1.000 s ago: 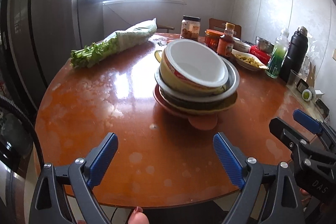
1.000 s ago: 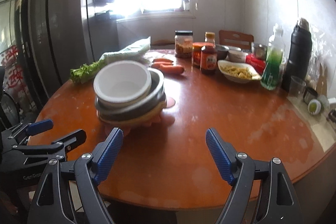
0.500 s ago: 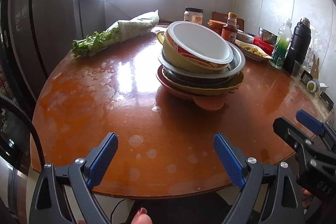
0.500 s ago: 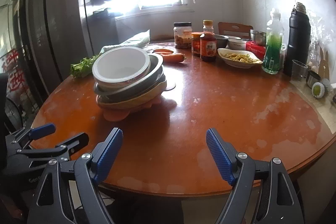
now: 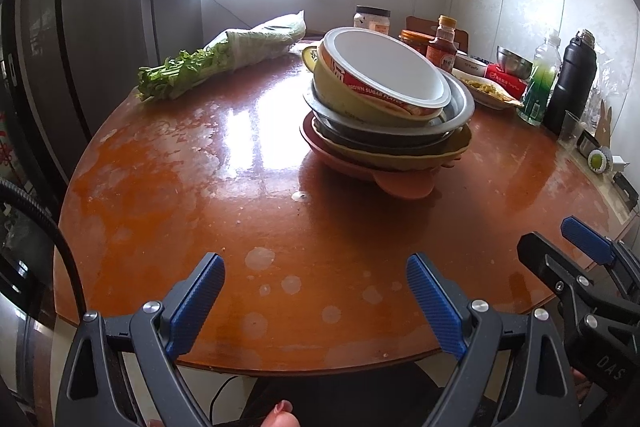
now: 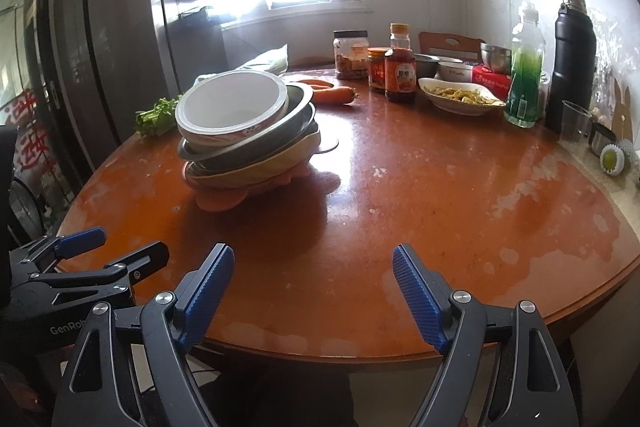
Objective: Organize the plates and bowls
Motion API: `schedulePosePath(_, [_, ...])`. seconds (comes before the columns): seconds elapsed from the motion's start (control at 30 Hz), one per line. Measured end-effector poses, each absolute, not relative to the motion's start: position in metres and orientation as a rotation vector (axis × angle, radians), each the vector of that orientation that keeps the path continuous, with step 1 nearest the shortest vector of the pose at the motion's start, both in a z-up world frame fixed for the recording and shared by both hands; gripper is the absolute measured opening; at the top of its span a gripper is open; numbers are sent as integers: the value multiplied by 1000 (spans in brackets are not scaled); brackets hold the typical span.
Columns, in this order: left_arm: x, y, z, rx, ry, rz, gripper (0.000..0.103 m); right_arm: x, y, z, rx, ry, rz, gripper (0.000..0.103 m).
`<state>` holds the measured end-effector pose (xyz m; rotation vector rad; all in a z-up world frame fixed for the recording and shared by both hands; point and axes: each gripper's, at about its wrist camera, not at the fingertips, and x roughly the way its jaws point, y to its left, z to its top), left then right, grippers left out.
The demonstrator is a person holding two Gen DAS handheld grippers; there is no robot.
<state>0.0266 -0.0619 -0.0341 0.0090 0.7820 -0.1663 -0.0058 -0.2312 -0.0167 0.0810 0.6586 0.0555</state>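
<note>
Our left gripper stands spread wide over the near rim of the round table, nothing between its blue pads; our right gripper is spread likewise and empty, beside the left one, both well short of the stack of plates and bowls. That stack sits near the middle of the table; the white-lined bowl on top tilts, and below it we count a metal bowl, a yellowish dish and a pink plate at the bottom, though there may be one or two more hidden between them; the lower rims overlap too closely to be sure. The window glare washes out the sill and whatever stands there. Behind the stack lie one wrapped bunch of greens and one carrot, its far end covered by the bowls; along the wall side we count two jars, one sauce bottle, one green drink bottle, one black flask and one dish of food; a fingertip shows cut off at the bottom edge of the left view.
</note>
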Motion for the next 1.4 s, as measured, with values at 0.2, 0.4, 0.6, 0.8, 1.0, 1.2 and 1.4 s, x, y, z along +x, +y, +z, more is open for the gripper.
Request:
schedulePosePath(0.2, [26,-63,-35,13,779,-165,92,-6,-232,-18,89,659,57,83])
schedulePosePath(0.4, [26,-67,-37,22,786,-172,92,-6,-232,-19,95,662,60,83])
schedulePosePath(0.6, [25,-67,-38,22,786,-167,92,-6,-233,-18,97,659,58,83])
schedulePosePath(0.8, [25,-67,-38,24,786,-167,92,-7,-232,-18,97,661,62,83])
schedulePosePath(1.0, [25,-66,-36,23,776,-168,92,-6,-231,-18,94,663,63,83])
schedulePosePath(1.2, [27,-66,-37,21,787,-165,92,-5,-230,-18,88,667,64,83])
schedulePosePath(1.4, [27,-65,-38,24,786,-163,92,-5,-234,-17,97,663,50,83])
